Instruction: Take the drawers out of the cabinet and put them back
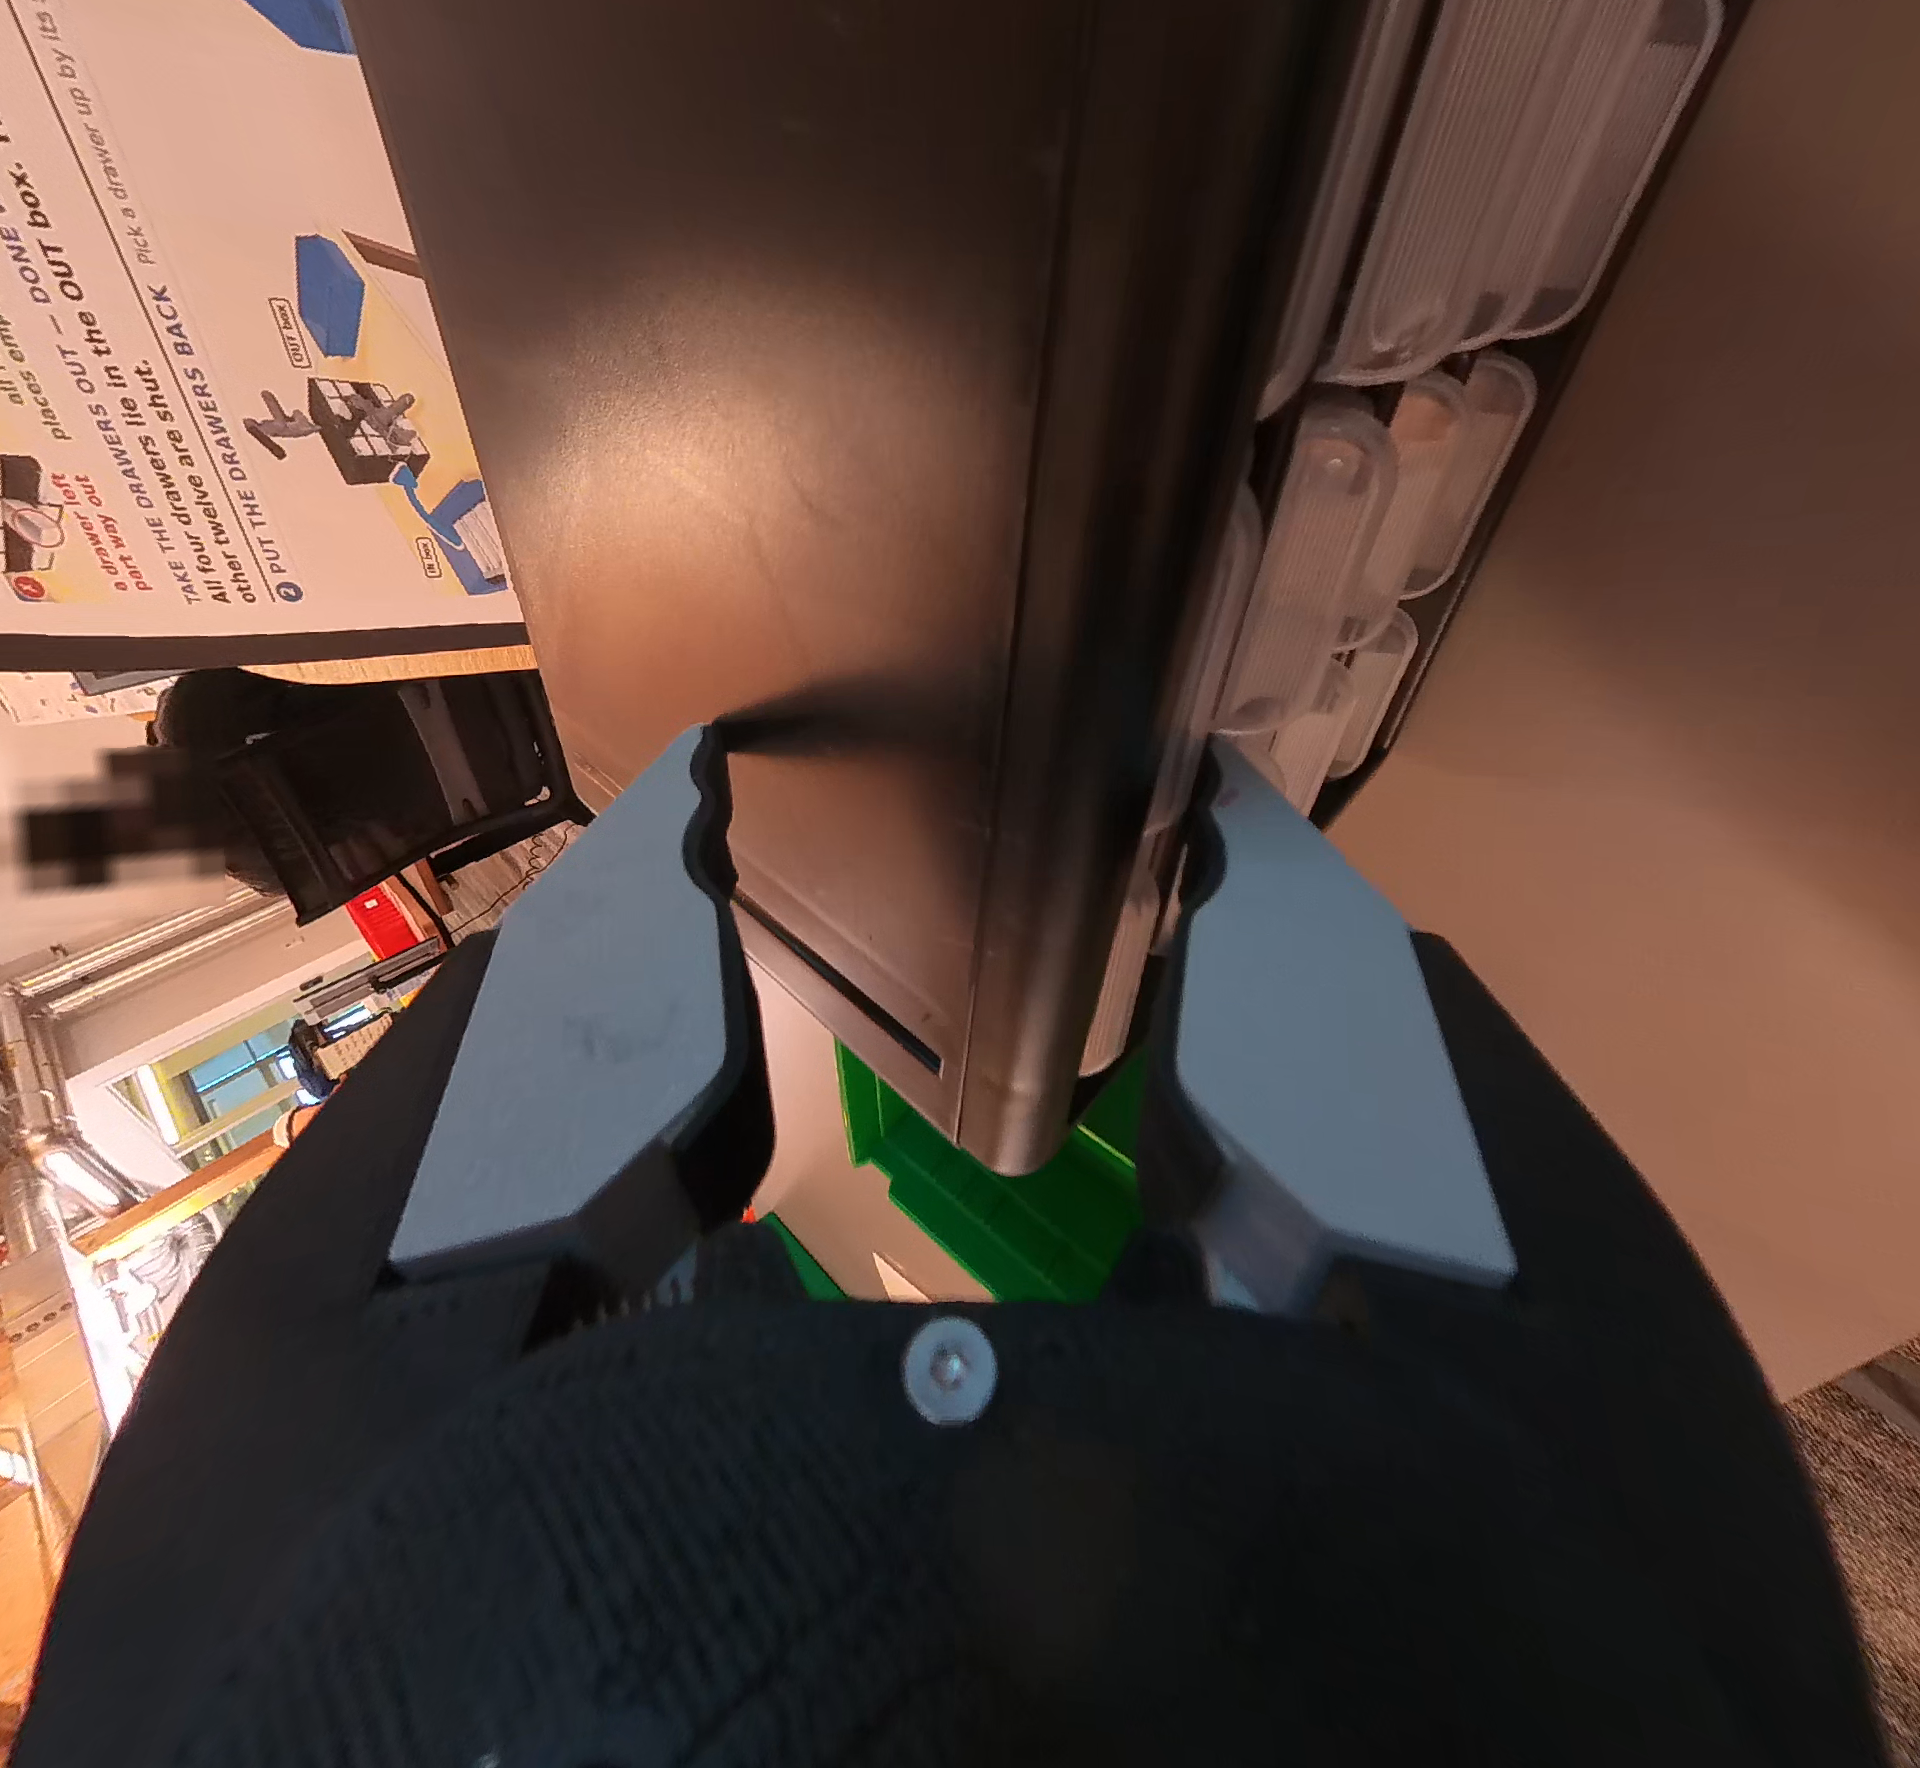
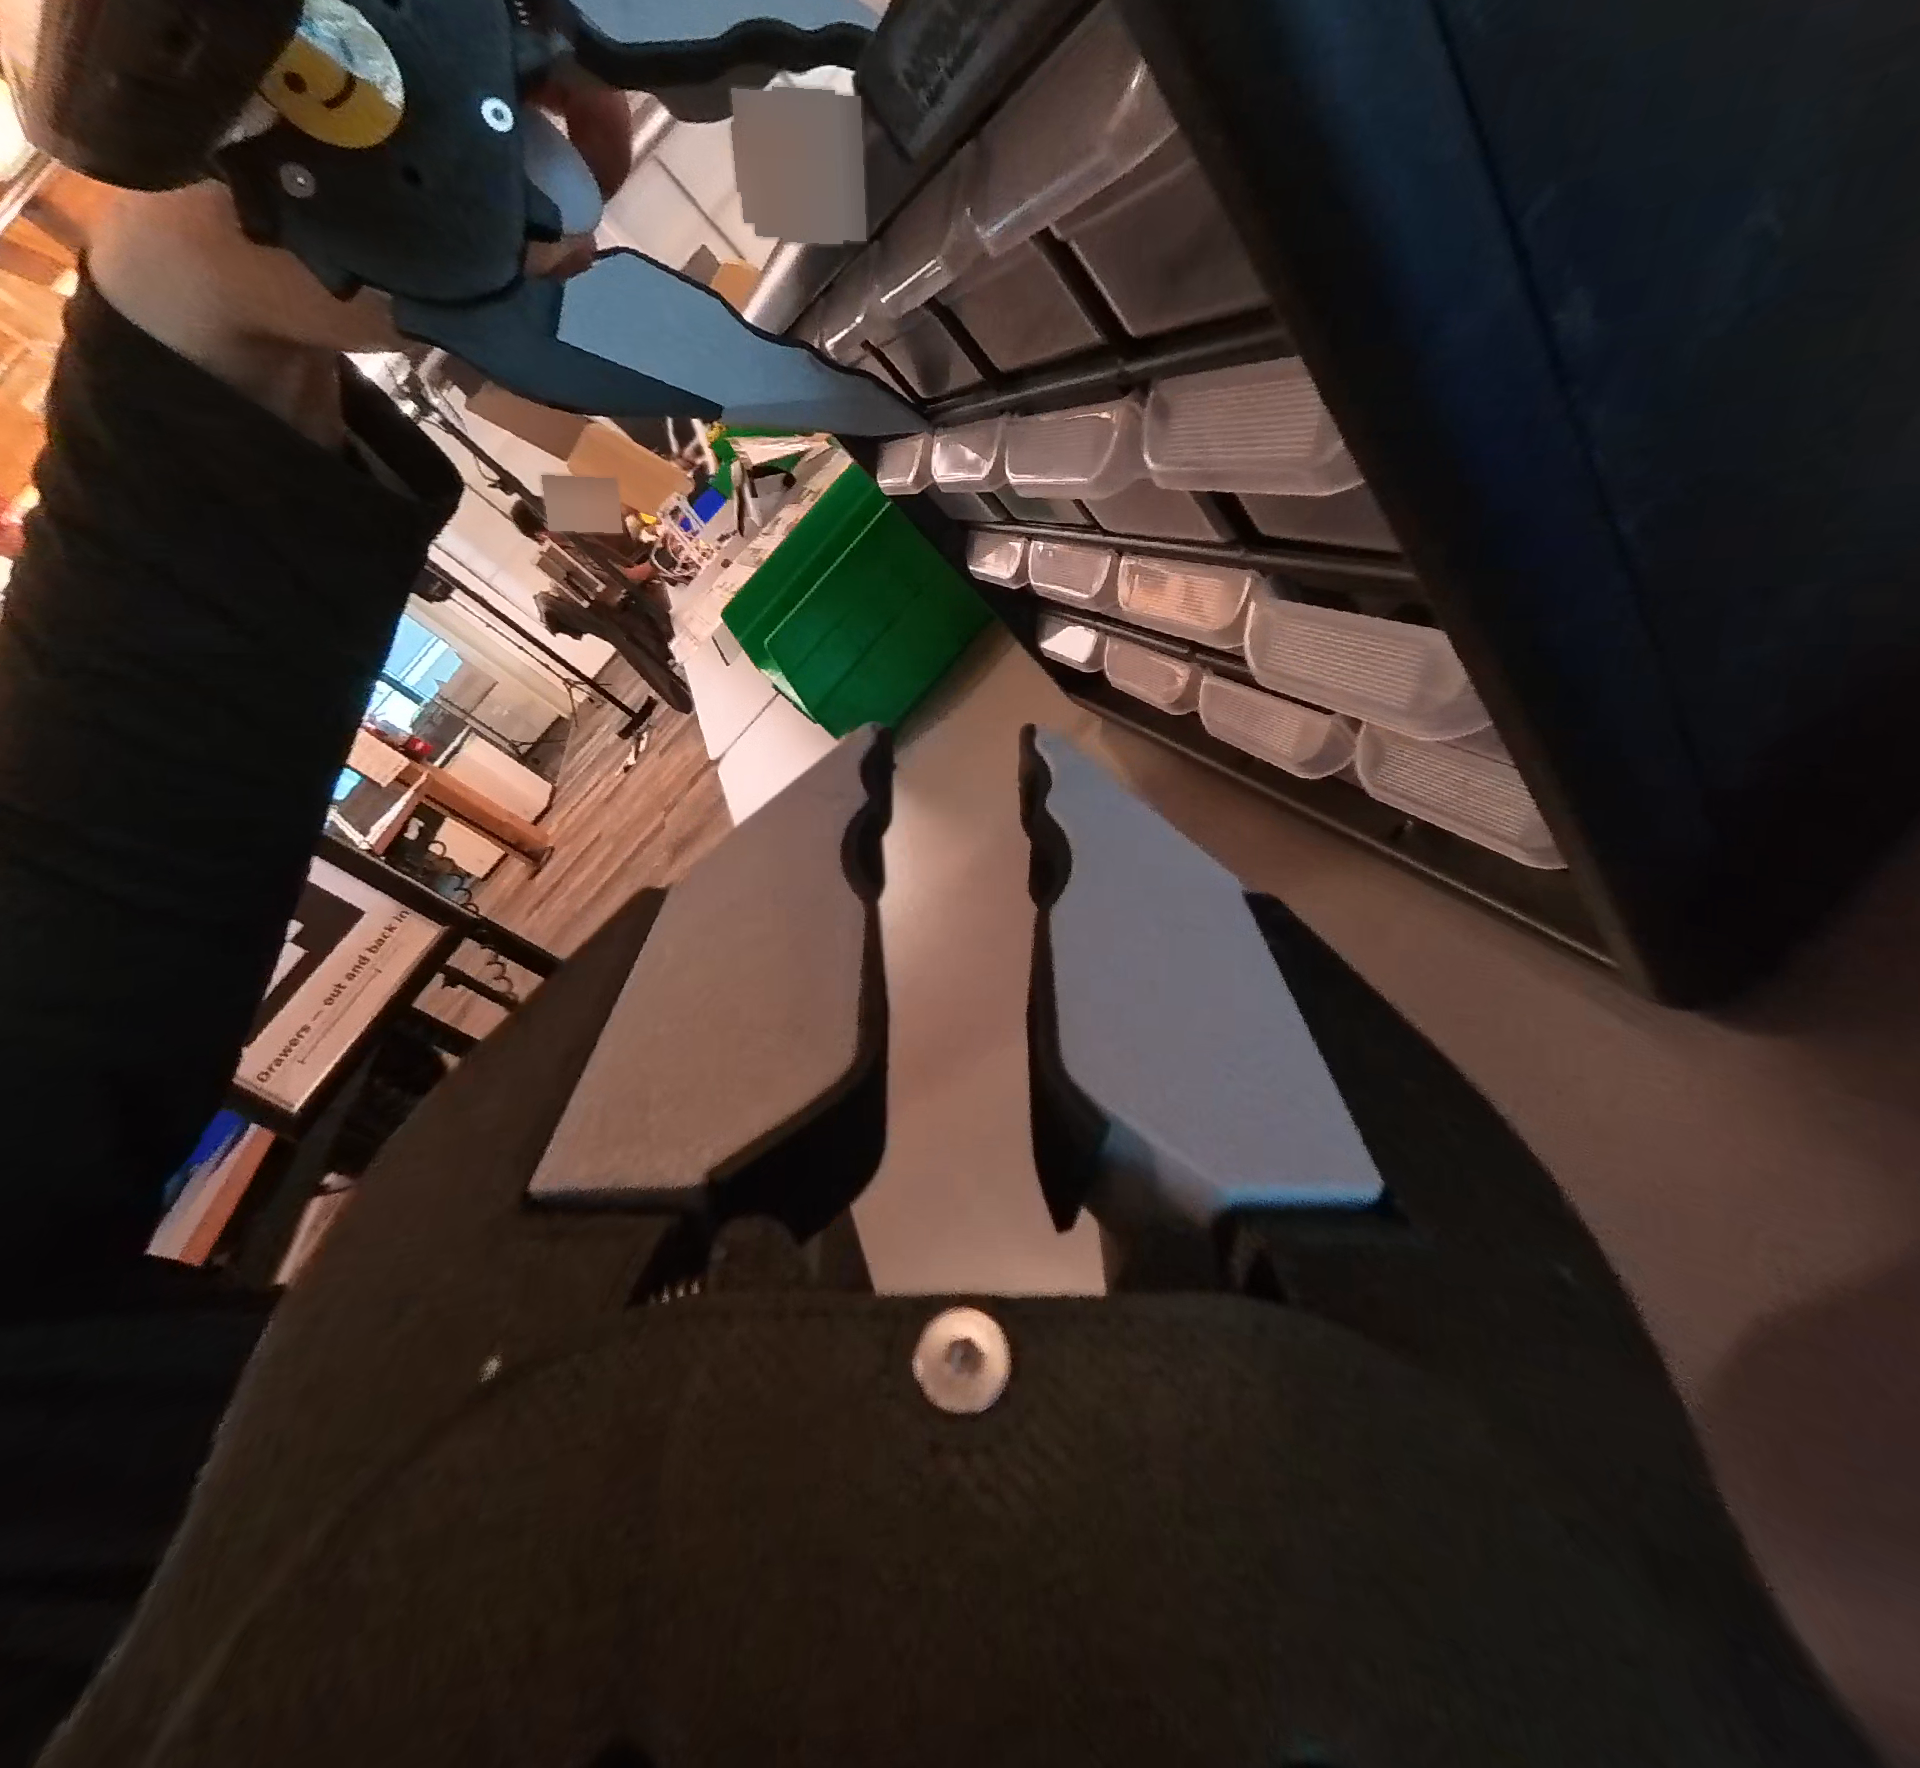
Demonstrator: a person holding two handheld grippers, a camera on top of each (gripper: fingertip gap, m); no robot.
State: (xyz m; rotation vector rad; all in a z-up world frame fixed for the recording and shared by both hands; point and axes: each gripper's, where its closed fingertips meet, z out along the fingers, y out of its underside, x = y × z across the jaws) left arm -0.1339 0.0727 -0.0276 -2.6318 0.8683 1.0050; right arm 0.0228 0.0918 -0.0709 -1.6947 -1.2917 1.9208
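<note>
Grey-fingered black tongs [image 2: 956,773], black sleeve [image 2: 208,513]

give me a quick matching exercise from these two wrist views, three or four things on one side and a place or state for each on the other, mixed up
Things
1. left gripper
2. right gripper
3. green bin
4. clear drawers

Places or states
A. sits on the table beyond the cabinet
B. jaws open, straddling the cabinet's corner edge
C. jaws apart over the bare table, holding nothing
D. in rows in the cabinet front

Pairs: 1-B, 2-C, 3-A, 4-D
</note>
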